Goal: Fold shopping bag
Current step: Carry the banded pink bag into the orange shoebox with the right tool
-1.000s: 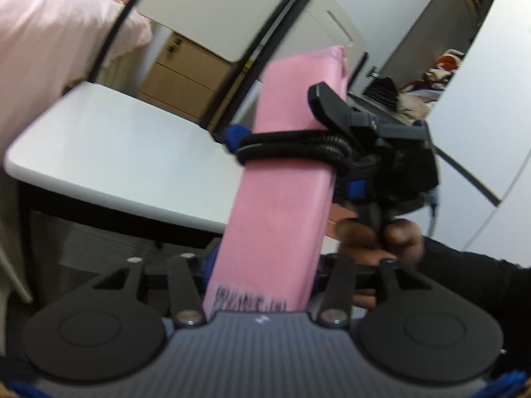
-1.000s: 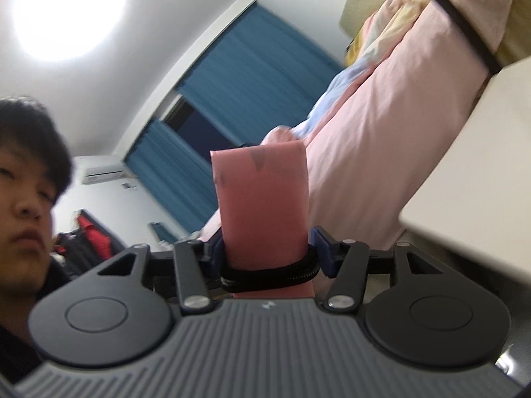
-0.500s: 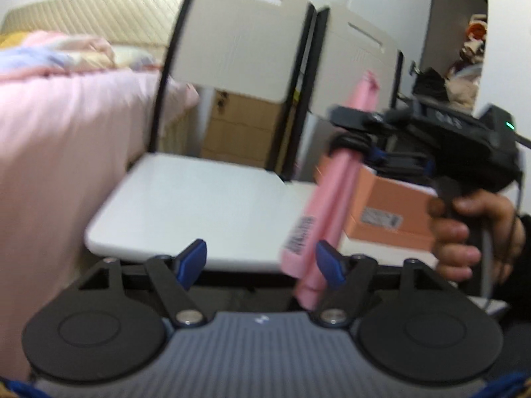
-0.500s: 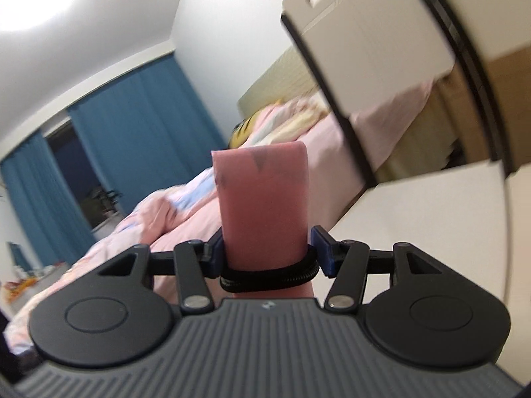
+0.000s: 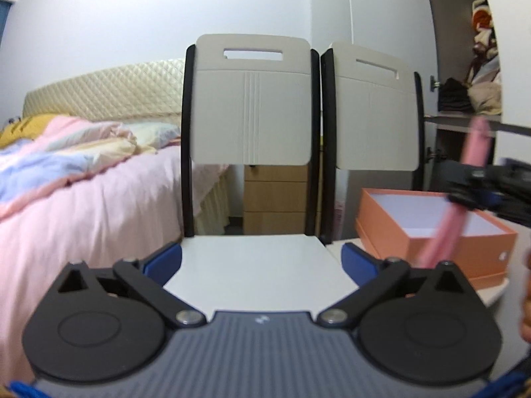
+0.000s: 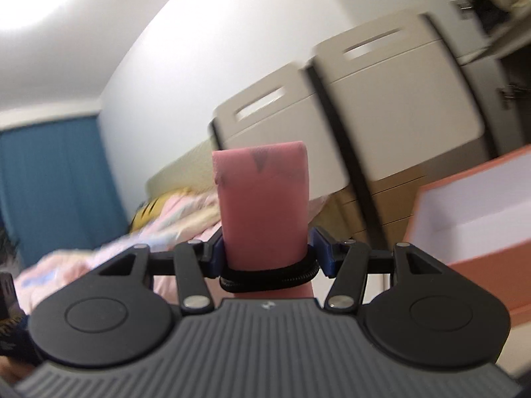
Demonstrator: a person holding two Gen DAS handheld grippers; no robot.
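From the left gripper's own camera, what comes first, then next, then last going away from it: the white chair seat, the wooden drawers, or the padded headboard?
1. White chair seat, straight ahead, between the open left gripper's fingers.
2. Wooden drawers, behind the chair, seen under its backrest.
3. Padded headboard, far left against the wall.

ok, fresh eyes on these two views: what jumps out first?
The folded pink shopping bag, standing upright dead centre in the right wrist view, with the right gripper shut on it and a black elastic band looped round its base. Next, the left gripper, fingers wide open with nothing between them, facing a white chair seat. To its right sits an open orange box.
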